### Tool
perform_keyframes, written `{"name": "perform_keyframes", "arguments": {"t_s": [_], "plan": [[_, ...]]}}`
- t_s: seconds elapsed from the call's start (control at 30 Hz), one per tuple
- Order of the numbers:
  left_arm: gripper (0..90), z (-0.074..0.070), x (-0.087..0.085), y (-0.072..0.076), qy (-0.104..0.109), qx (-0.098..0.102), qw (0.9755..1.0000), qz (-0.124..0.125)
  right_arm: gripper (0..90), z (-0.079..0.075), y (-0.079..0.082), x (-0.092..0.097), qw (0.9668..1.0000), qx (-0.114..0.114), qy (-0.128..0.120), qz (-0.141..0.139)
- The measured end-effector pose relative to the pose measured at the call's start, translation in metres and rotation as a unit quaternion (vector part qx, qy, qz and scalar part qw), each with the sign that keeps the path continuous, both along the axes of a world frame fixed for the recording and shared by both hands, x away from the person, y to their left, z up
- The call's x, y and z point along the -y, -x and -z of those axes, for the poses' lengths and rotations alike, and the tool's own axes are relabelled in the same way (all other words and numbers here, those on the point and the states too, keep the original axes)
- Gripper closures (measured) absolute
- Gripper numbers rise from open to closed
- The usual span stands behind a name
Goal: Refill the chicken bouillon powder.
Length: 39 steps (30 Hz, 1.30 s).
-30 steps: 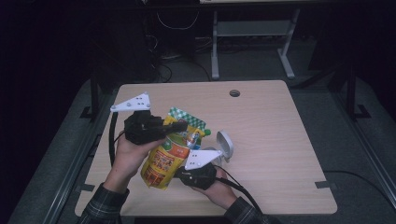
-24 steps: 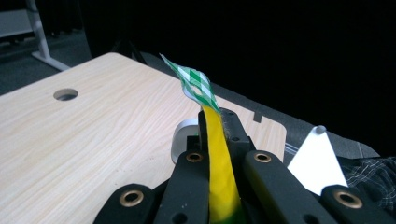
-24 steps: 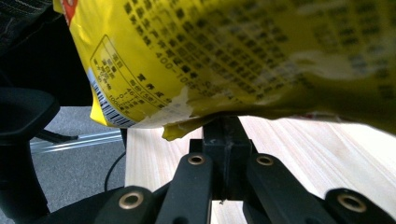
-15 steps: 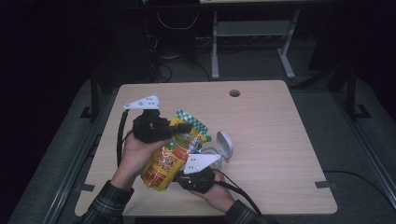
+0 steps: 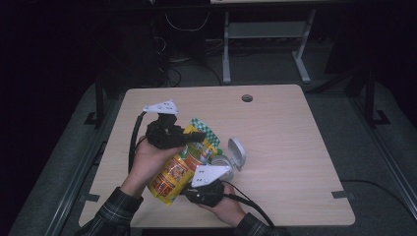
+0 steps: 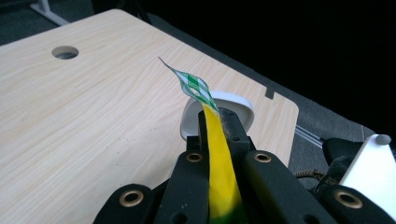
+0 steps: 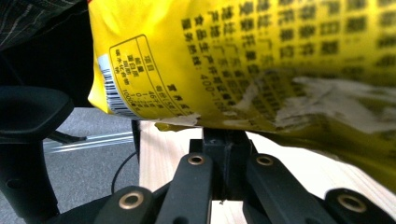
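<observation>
Under your forearms lies a pale wood-grain counter [image 5: 295,147] with a round cable hole [image 5: 247,98] near its far edge, set in a dark room over grey flooring, with a white desk frame [image 5: 265,44] behind. You hold a yellow snack bag [image 5: 179,169] tilted above the counter's near left part, its top seam checked green and white, red and orange print on its front, black text and a barcode on its back. Your left hand-held gripper [image 6: 215,122] is clenched on the bag's top edge. Your right hand-held gripper [image 7: 227,140] is closed under the bag's lower edge; whether it pinches the bag you cannot tell. A white round lidded container [image 5: 235,155] sits just beside the bag.
</observation>
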State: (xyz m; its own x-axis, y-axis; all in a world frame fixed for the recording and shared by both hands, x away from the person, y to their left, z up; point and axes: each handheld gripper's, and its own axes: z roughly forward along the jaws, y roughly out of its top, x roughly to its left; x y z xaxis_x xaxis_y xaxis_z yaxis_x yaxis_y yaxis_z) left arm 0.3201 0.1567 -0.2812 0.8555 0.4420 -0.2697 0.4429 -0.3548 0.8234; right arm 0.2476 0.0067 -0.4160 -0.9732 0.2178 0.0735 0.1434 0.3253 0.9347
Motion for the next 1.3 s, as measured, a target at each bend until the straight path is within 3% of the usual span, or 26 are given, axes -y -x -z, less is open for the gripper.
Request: {"name": "perform_keyframes", "arguments": {"t_s": [0.53, 1.03, 1.3], "plan": [[90.0, 0.007, 0.01, -0.005, -0.035, -0.021, 0.9992, 0.0, 90.0, 0.001, 0.003, -0.003, 0.9999, -0.009, -0.006, -0.009], [90.0, 0.009, 0.021, -0.012, -0.076, -0.031, 0.9966, 0.003, 90.0, 0.001, 0.003, -0.003, 0.9996, -0.015, -0.017, -0.015], [89.9, 0.009, 0.028, -0.013, -0.088, -0.036, 0.9954, 0.005, 90.0, 0.001, 0.004, -0.003, 0.9994, -0.019, -0.024, -0.016]]}}
